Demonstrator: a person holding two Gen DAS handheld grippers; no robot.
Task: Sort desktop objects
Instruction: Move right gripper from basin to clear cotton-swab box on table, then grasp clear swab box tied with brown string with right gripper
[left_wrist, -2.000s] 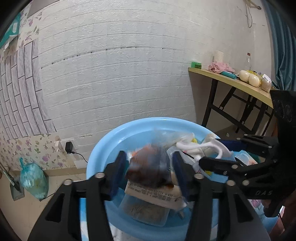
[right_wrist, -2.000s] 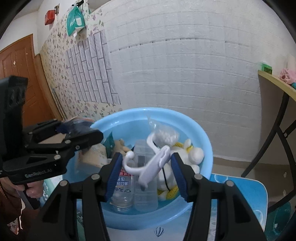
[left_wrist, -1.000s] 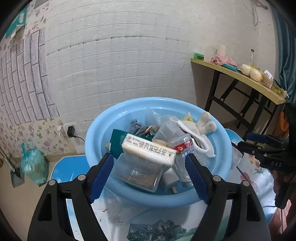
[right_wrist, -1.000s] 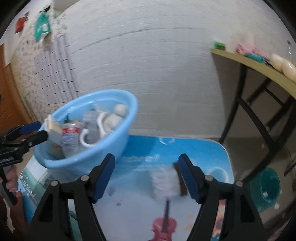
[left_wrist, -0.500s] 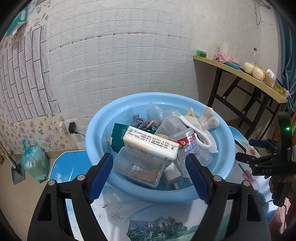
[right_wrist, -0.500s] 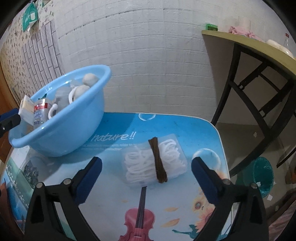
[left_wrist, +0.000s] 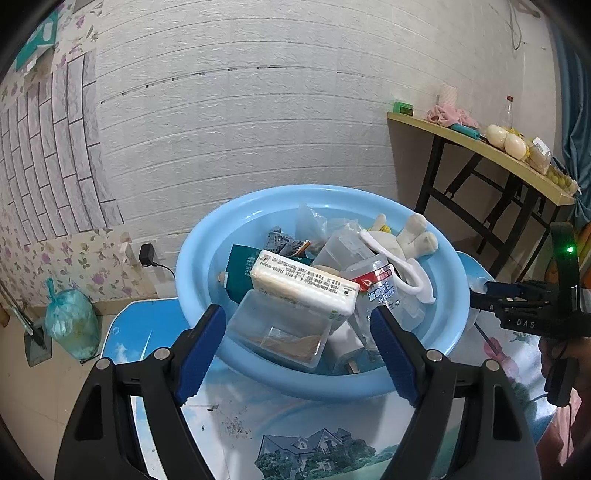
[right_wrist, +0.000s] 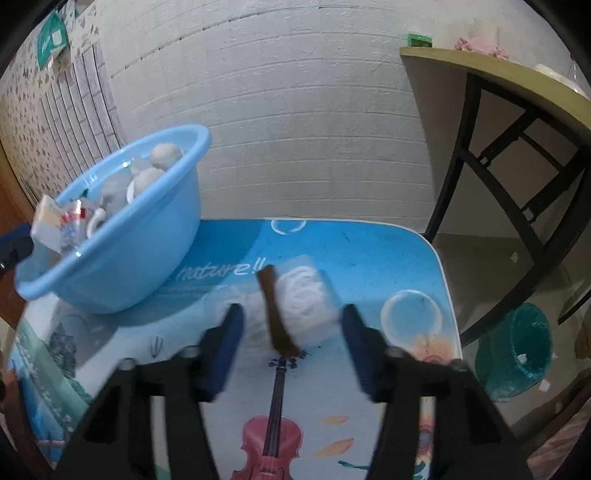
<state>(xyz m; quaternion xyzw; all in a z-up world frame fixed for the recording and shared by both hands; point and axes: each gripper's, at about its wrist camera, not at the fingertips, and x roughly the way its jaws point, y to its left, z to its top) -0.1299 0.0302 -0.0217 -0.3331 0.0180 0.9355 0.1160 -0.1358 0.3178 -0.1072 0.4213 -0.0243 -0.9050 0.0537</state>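
table (right_wrist: 369, 251): it carries everything I sort; its printed top lies under both my tongs, the bare part ahead of the right tongs.
basin (left_wrist: 207, 258): the blue basin sits straight ahead of my left tongs and off to the left of my right tongs (right_wrist: 290, 334); it is already heaped with sorted things, a white packet (left_wrist: 303, 288) and a small bottle (left_wrist: 380, 291) on top.
bundle (right_wrist: 306, 295): the bagged white cord bundle with its brown band is the thing left on the table. Half a second ago it lay flat ahead of wide-spread right tongs; now it stands between the two jaws, one end tilted up.
right tongs: the jaws have just been closing around the bundle. The frame is blurred, so I cannot tell whether the pads press on it yet.
left tongs (left_wrist: 297, 350): spread wide and empty, parked in front of the basin's near rim as a second ago.
meaning: I judge this the pickup of the next item; lifting it to the basin comes after.
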